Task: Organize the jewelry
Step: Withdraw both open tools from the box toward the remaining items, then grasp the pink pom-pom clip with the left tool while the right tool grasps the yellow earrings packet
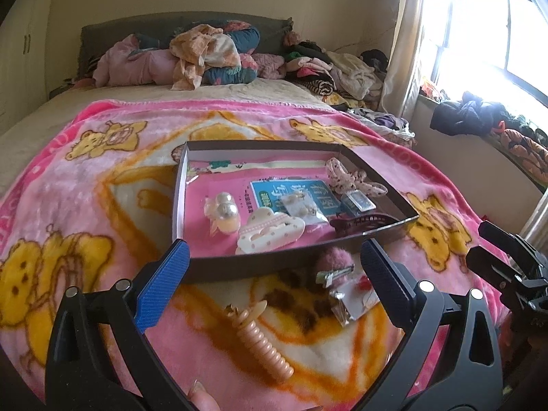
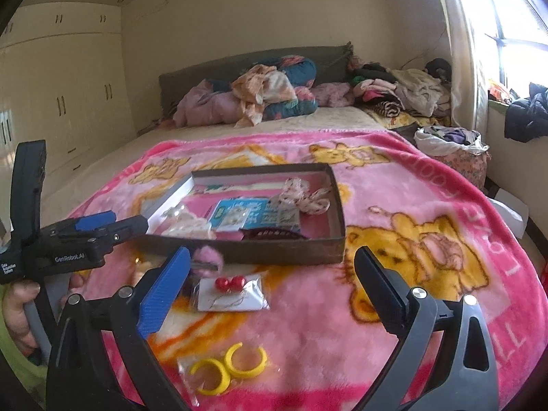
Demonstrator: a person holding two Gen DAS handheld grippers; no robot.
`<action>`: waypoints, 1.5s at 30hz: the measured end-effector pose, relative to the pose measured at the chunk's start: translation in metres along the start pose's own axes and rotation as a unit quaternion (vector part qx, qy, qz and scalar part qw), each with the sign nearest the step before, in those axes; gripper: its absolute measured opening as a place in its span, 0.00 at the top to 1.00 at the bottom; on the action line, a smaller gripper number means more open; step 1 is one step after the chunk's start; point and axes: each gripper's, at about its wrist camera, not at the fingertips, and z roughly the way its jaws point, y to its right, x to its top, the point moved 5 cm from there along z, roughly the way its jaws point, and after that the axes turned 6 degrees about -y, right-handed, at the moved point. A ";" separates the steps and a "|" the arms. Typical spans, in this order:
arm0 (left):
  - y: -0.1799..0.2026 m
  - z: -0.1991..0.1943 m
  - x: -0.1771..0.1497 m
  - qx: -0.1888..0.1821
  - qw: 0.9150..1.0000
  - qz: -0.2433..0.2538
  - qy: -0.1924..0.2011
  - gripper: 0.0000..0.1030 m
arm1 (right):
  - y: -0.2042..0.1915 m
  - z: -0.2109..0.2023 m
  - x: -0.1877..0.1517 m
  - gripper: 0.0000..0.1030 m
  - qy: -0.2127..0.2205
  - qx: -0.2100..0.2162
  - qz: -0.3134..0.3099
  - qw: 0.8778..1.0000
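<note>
A shallow dark box lies on the pink blanket. It holds a pearl clip, a cream claw clip, earring cards, a dark red comb and a dotted bow. In front of the box lie a peach ribbed hair clip, a pink pompom, a packet of red ball earrings and yellow hoop earrings. My left gripper is open above the peach clip. My right gripper is open above the red earrings.
The pink bear blanket covers the near end of a bed. Piles of clothes lie at the headboard. A window sill with clothes is to the right. Wardrobes stand to the left.
</note>
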 end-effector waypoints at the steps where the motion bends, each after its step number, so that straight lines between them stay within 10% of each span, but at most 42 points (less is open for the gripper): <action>1: 0.000 0.000 -0.002 0.000 1.000 0.000 -0.001 0.11 | -0.002 0.000 -0.002 0.08 -0.006 0.004 0.000 1.000; 45: 0.027 0.035 -0.030 -0.050 0.996 0.039 -0.067 0.23 | -0.038 0.046 -0.078 0.08 -0.184 0.010 -0.044 0.982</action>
